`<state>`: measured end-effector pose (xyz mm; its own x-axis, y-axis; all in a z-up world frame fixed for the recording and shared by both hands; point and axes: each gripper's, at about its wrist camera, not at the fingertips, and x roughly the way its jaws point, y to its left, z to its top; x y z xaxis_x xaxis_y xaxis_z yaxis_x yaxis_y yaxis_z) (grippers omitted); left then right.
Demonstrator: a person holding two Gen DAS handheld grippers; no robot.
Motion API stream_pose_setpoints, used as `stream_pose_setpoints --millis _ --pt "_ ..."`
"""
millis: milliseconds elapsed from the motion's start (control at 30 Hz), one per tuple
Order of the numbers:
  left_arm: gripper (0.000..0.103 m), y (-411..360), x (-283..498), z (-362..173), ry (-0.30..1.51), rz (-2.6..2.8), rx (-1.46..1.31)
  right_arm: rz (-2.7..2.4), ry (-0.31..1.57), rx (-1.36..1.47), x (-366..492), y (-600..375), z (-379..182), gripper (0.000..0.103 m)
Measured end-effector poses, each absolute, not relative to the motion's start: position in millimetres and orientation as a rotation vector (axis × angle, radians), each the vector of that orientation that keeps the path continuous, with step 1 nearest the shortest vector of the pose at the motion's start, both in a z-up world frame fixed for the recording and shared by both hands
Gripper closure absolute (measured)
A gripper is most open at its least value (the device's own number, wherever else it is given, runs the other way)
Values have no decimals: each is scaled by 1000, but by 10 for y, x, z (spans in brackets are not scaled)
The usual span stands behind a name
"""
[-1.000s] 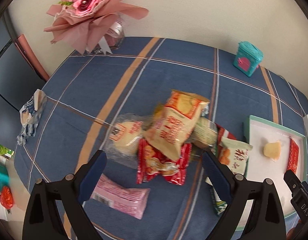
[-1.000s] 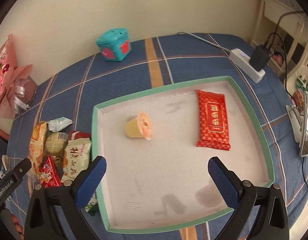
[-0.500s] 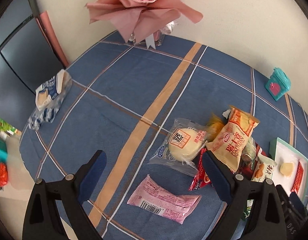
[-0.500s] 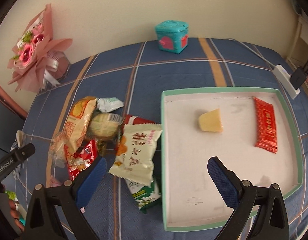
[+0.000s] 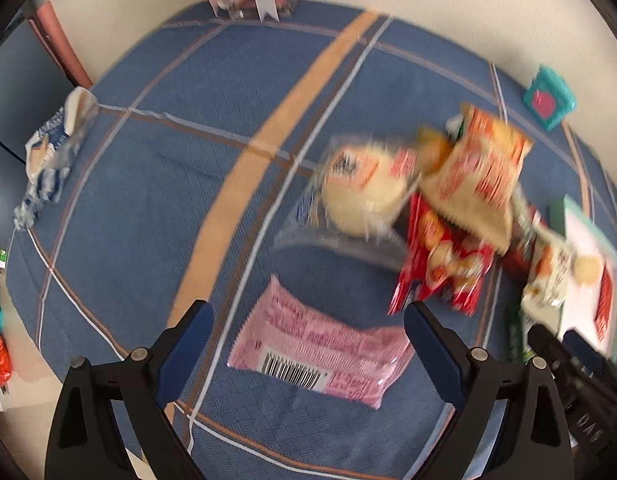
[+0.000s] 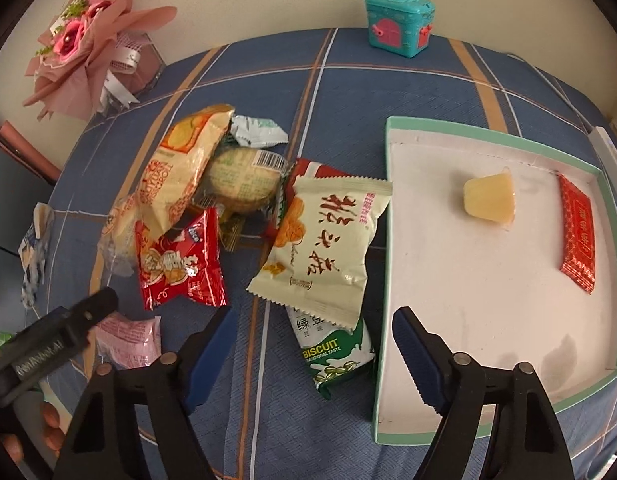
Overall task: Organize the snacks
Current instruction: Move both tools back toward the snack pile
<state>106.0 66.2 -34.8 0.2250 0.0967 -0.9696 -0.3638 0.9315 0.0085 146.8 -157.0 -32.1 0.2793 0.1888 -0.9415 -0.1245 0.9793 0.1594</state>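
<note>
Tray (image 6: 392, 216): you've swung away from it toward the snack pile; a jelly cup (image 6: 489, 199) and red packet (image 6: 577, 234) lie inside.
Right gripper (image 6: 314, 342): jaws just narrowed, nothing between them, green biscuit pack (image 6: 338, 350) below.
Left gripper (image 5: 308, 338): spread, empty, now straddling the pink wafer pack (image 5: 320, 354), likely your next pick.

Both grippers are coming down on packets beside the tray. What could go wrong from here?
1. The green biscuit packet lies partly under the cream packet; the right gripper, whose jaws have just been closing, may drag both.
2. The left gripper straddles the flat pink packet; its fingers may slide off.
</note>
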Motion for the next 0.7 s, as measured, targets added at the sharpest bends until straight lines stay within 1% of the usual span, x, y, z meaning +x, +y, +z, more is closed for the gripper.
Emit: stream_pose_setpoints --millis 167,233,333,700 --pt "7 629 1052 -496 1351 291 -233 191 1305 16 1494 -1560 -474 22" --pt "7 594 1062 -532 1363 278 -224 195 1321 17 1507 -1563 -530 26" --pt "7 552 1081 -558 1370 267 -209 195 1336 17 1502 -1574 -571 26" --pt "7 525 1130 -701 1412 303 -184 230 1288 51 1476 -1587 -351 26"
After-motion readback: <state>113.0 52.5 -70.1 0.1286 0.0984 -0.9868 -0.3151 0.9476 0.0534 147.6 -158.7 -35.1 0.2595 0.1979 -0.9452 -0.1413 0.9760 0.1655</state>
